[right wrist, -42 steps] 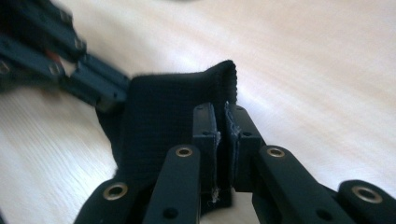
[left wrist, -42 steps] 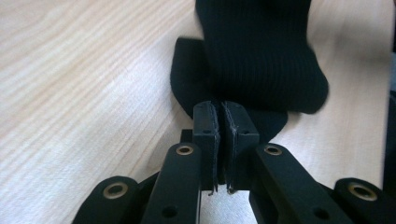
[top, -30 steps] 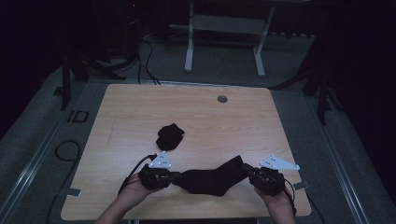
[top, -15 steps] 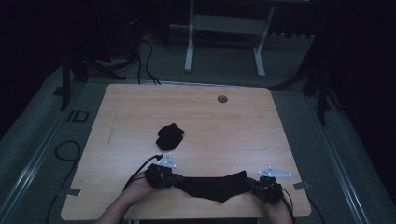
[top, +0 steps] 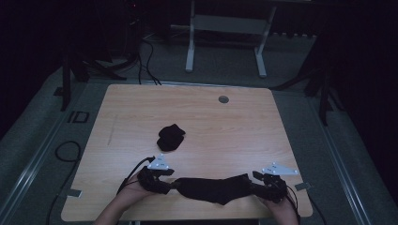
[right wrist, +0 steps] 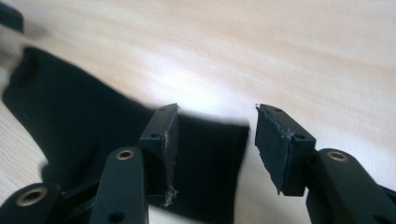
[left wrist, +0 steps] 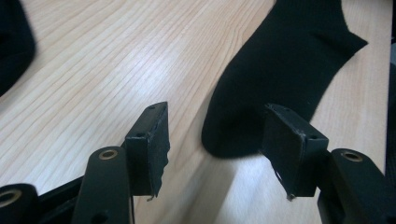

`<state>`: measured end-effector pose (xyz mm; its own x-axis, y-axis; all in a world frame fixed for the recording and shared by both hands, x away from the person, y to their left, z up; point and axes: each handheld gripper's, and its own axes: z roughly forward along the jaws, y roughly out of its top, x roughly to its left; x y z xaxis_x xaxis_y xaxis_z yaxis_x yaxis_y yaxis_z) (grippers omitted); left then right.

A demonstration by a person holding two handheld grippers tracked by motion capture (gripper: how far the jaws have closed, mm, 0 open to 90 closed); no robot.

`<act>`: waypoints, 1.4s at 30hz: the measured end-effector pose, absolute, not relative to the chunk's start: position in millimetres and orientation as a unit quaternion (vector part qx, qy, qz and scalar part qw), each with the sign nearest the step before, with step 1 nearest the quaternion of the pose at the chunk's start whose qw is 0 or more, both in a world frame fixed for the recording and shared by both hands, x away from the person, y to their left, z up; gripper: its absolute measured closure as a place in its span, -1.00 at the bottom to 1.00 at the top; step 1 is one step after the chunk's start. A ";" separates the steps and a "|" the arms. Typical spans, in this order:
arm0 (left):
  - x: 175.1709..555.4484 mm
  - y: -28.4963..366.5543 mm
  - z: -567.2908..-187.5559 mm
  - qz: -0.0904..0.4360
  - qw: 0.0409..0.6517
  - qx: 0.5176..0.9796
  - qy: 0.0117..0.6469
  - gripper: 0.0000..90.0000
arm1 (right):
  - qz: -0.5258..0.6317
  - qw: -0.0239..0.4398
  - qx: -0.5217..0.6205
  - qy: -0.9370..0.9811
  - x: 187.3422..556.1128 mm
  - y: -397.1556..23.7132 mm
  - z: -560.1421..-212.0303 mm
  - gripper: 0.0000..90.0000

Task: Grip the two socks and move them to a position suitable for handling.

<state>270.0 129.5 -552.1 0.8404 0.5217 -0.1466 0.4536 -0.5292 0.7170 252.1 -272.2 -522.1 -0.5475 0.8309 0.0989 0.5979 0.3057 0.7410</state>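
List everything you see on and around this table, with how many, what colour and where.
Flat sock: one, black, stretched along the near table edge between the grippers.
Bundled sock: one, black, mid-table, left of centre.
Table: one, light wood, with a round grey grommet near the far edge.
White frame: one, on the floor beyond the table.
Cables: black, on the floor at left.
Left gripper: one, black, jaws just opened, sock toe between them, unpressed.
Right gripper: one, black, jaws just opened over the sock's cuff.
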 end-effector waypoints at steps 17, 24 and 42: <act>242.6 176.5 -563.4 0.088 0.432 0.831 0.340 -0.07 | 0.419 0.139 0.314 0.841 330.5 -165.3 -470.5 -0.09; 245.2 182.0 -564.6 0.101 0.446 0.814 0.359 -0.16 | 0.410 0.111 0.264 0.866 363.8 -105.0 -472.4 -0.16; 246.5 186.3 -565.2 0.112 0.445 0.793 0.400 -0.57 | 0.347 0.099 0.240 0.901 432.1 2.9 -533.7 -0.37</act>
<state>246.5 186.3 -565.2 0.6539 0.7354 -0.1777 0.5355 -0.2839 0.7954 432.1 2.9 -533.7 -0.8649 0.5018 -0.0126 0.3637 0.6437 0.6733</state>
